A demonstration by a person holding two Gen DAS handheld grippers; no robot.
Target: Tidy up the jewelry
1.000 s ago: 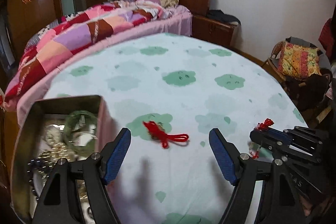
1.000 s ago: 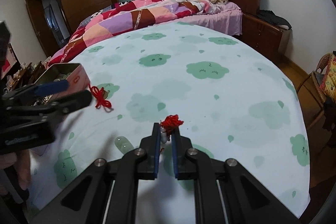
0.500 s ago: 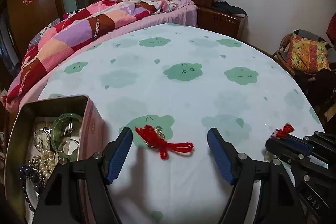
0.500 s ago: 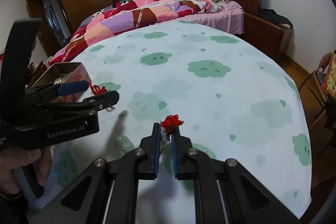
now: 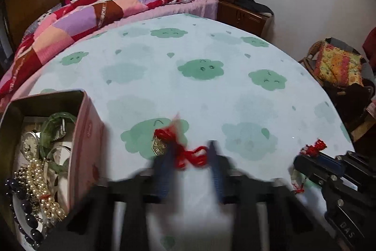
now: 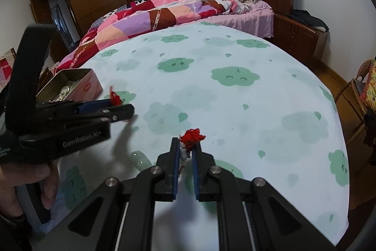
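At the far left stands a pink metal box [image 5: 87,133] on the bench [image 5: 211,98], which is covered with a pale cloth printed with green clouds. Inside the box lie a green bangle [image 5: 50,131], a watch [image 5: 29,142], a pearl string [image 5: 41,185] and dark beads [image 5: 25,215].

Just right of the box is the left gripper [image 5: 190,157], blurred in its own view. Its blue fingers [image 5: 162,171] are brought together on the red cord [image 5: 190,157] of a small gold pendant [image 5: 159,145]. The pendant lies on a green cloud, beside the left finger. In the right wrist view the same gripper [image 6: 122,107] shows from the side, fingers together, with a bit of red cord sticking up at the tips. A hand [image 6: 35,180] holds its handle.

Further right, the right gripper [image 6: 186,149] has its fingers clamped on a second red cord [image 6: 191,137], whose knot sits bunched above the tips. A small pale piece hangs between the fingers; I cannot tell what it is.
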